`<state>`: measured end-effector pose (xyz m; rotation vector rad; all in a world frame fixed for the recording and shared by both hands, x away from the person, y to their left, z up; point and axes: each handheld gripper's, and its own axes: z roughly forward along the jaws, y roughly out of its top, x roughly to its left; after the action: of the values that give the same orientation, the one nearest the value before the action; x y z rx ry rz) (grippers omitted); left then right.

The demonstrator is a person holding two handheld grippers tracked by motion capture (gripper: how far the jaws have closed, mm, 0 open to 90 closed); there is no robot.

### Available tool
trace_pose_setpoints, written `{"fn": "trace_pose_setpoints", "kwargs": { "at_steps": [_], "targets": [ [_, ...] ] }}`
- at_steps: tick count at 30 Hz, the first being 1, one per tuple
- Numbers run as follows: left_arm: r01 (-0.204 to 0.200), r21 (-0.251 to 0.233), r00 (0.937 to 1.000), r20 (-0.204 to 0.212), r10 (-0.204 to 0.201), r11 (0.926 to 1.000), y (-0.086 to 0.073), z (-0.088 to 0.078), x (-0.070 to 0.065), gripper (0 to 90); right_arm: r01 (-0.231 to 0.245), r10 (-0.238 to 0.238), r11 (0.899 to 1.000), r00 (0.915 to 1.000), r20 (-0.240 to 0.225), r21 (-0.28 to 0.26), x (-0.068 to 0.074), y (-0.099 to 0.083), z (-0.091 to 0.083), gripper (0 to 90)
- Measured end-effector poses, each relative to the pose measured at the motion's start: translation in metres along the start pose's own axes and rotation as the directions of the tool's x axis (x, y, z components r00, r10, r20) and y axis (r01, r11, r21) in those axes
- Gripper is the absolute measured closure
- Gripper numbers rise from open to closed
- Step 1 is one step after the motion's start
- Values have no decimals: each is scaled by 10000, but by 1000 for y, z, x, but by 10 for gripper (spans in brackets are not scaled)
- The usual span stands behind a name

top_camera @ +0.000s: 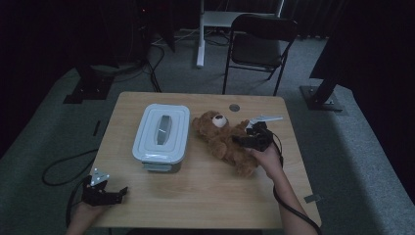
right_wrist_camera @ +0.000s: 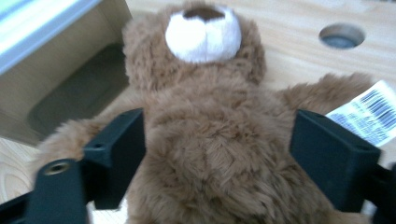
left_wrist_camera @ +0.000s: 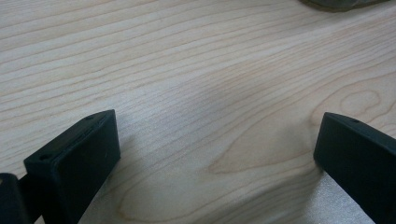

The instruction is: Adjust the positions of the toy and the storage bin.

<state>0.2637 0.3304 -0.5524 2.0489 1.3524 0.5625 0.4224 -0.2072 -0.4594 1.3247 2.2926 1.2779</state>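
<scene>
A brown teddy bear (top_camera: 222, 139) lies on its back on the wooden table (top_camera: 195, 196), head toward a pale lidded box (top_camera: 161, 129). My right gripper (top_camera: 240, 139) is over the bear from the right. In the right gripper view its jaws stand wide on either side of the bear's belly (right_wrist_camera: 205, 93) without squeezing the fur, so my right gripper (right_wrist_camera: 217, 140) is open. A white barcode tag (right_wrist_camera: 369, 112) lies by the bear's arm. My left gripper (top_camera: 120, 193) rests at the table's near left corner; it (left_wrist_camera: 215, 140) is open over bare wood.
The box's pale lid (right_wrist_camera: 28, 23) stands just left of the bear's head. A round cable hole (top_camera: 234, 107) sits in the tabletop behind the bear. A black chair (top_camera: 259, 44) and dark stands are on the floor beyond the table.
</scene>
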Motion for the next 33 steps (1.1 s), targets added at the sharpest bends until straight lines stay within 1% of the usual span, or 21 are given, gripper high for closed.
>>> {"fn": "trace_pose_setpoints", "kwargs": {
  "at_steps": [1,4,7,11,14,16,17,18,19,20,21,22,23,24,25,26,27,28,29,30,33],
  "targets": [
    [-2,3,10000,0,2,10000,0,0,0,12,51,-48,9997,9999,-99,248,0,-1,6,135],
    [-1,2,10000,2,1,10000,0,0,0,11,156,-151,9990,9998,-125,416,1,-3,12,120],
    [-3,4,10000,0,3,10000,0,0,0,12,311,-317,9983,9994,118,498,5,-3,16,119],
    [-2,3,10000,1,2,10000,0,0,0,11,277,-290,9981,9993,232,551,2,0,19,120],
    [-2,4,10000,1,2,10000,0,0,0,11,106,-133,9965,9994,313,827,-4,2,26,120],
    [-3,5,10000,1,3,10000,0,0,0,11,68,-84,9956,9998,166,931,-6,2,28,125],
    [-3,3,10000,0,3,10000,0,0,0,11,222,-224,9938,9997,6,1092,-6,1,32,139],
    [-3,3,10000,0,3,10000,0,0,0,12,222,-224,9938,9997,6,1092,-6,1,32,139],
    [-2,2,10000,1,2,10000,0,0,0,12,422,-420,9909,9991,-47,1278,-3,-1,34,192],
    [-4,2,10000,0,4,10000,0,0,0,11,508,-506,9891,9987,-45,1380,-1,-2,34,216],
    [-4,4,10000,0,4,10000,0,0,0,11,512,-523,9893,9986,46,1370,1,-2,34,266],
    [-4,4,10000,0,4,10000,0,0,0,11,512,-523,9893,9986,46,1370,1,-2,34,266],
    [-5,3,10000,0,5,10000,0,0,0,11,538,-561,9889,9983,127,1386,2,-3,34,300],
    [-4,3,10000,-1,4,10000,0,0,0,11,871,-907,9870,9957,205,1353,7,-6,35,383],
    [-3,1,10000,-1,3,10000,0,0,0,11,1009,-1044,9854,9944,185,1373,10,-8,35,414],
    [-3,1,10000,-1,3,10000,0,0,0,12,1009,-1044,9854,9944,185,1373,10,-8,35,414],
    [-2,3,10000,-1,2,10000,0,0,0,11,1311,-1363,9825,9902,313,1320,15,-10,34,513],
    [-3,2,10000,-1,3,10000,0,0,0,11,1311,-1363,9825,9902,313,1320,15,-10,34,513],
    [-5,3,10000,0,5,10000,0,0,0,12,1447,-1518,9810,9873,464,1293,19,-11,34,580],
    [-4,2,10000,-1,4,10000,0,0,0,11,1560,-1633,9802,9852,517,1222,21,-12,33,603],
    [-5,3,10000,-1,5,10000,0,0,0,11,1525,-1586,9838,9855,602,944,22,-13,30,657]
  ]
}}
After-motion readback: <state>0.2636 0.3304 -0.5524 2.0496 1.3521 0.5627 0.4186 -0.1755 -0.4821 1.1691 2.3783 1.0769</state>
